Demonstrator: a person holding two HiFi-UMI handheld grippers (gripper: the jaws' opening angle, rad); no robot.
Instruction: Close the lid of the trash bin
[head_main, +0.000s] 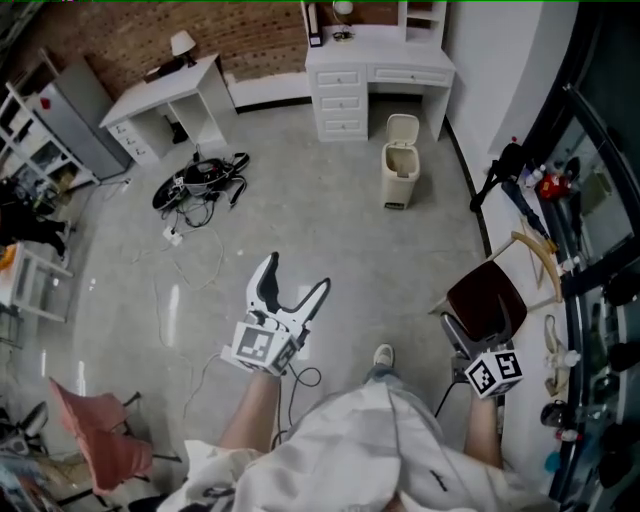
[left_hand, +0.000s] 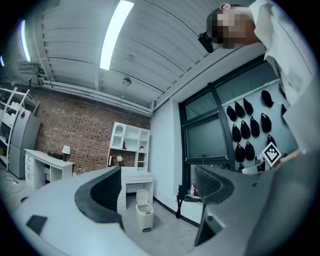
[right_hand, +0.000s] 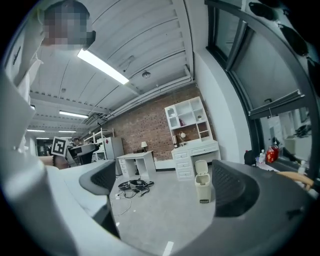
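A small cream trash bin (head_main: 400, 172) stands on the grey floor in front of a white desk, its lid tipped up and open. It also shows far off between the jaws in the left gripper view as the bin (left_hand: 145, 210) and in the right gripper view as the bin (right_hand: 202, 187). My left gripper (head_main: 295, 276) is held low and well short of the bin, open, with nothing between its jaws. Of my right gripper (right_hand: 165, 185), the head view clearly shows only the marker cube (head_main: 493, 372). Its own view shows it open and empty.
A white desk with drawers (head_main: 375, 75) stands behind the bin, and a second white desk (head_main: 170, 100) is to the left. A tangle of cables (head_main: 200, 180) lies on the floor. A dark chair (head_main: 485, 300) and cluttered shelving (head_main: 560, 190) line the right side.
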